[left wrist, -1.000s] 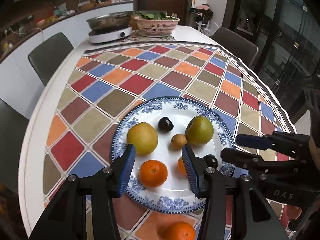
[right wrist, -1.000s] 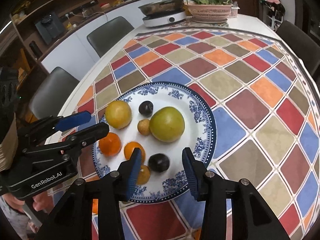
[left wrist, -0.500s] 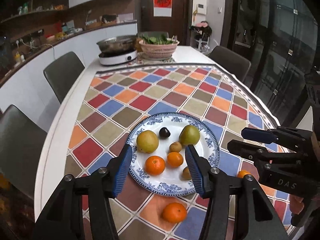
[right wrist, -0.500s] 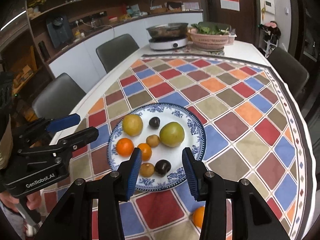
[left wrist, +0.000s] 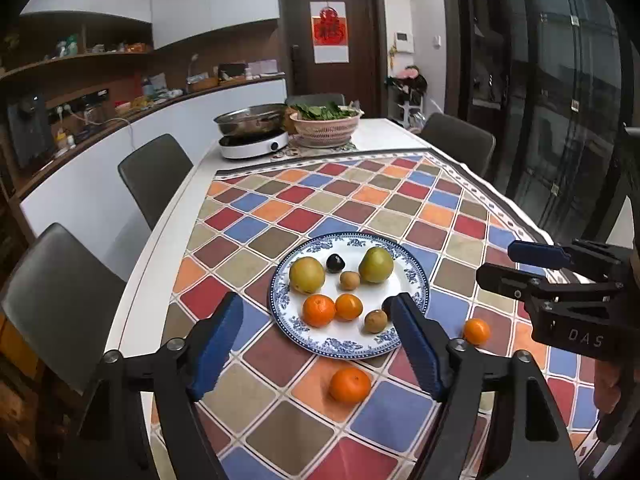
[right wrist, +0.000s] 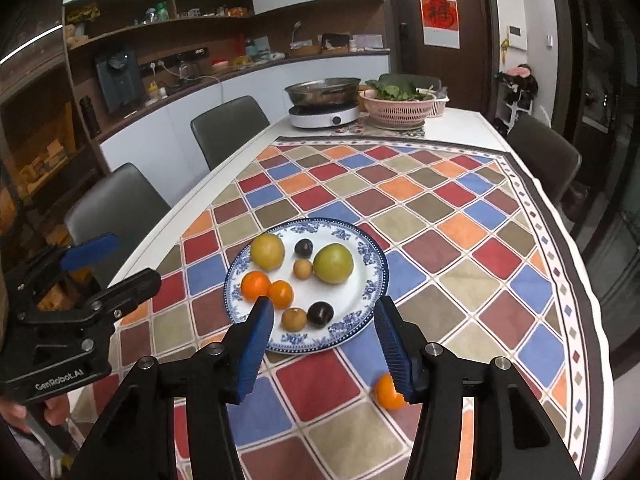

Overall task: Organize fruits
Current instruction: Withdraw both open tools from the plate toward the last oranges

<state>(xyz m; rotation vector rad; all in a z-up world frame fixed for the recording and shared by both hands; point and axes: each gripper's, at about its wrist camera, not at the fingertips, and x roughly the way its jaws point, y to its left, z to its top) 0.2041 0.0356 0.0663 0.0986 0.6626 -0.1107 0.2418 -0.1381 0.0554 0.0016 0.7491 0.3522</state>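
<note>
1. Worktop: long, white, rounded edge, running from lower centre to upper centre of frame. It is covered by a cloth of matte diamond checks in red, blue, orange and olive.
2. Plate: round, glossy white with a blue floral rim, centre of both views. It holds two large yellow-green round fruits, two oranges, two small brown fruits and two dark plums.
3. Left tool: black frame with ribbed blue pads, jaws spread wide, gripping nothing, bottom of frame. The plate lies ahead between the fingers, partly behind the right pad.
4. Right tool: same build, jaws wide apart, empty, bottom of frame. The plate's near edge sits between its fingertips.
5. Loose orange: glossy, on the cloth below the plate, between the left tool's fingers.
6. Second loose orange: right of the plate, lower right; in the right wrist view it is partly hidden behind the right pad.
7. Writing: "DAS" on the right tool body, "GenRobot.AI" on the left tool body.
</note>
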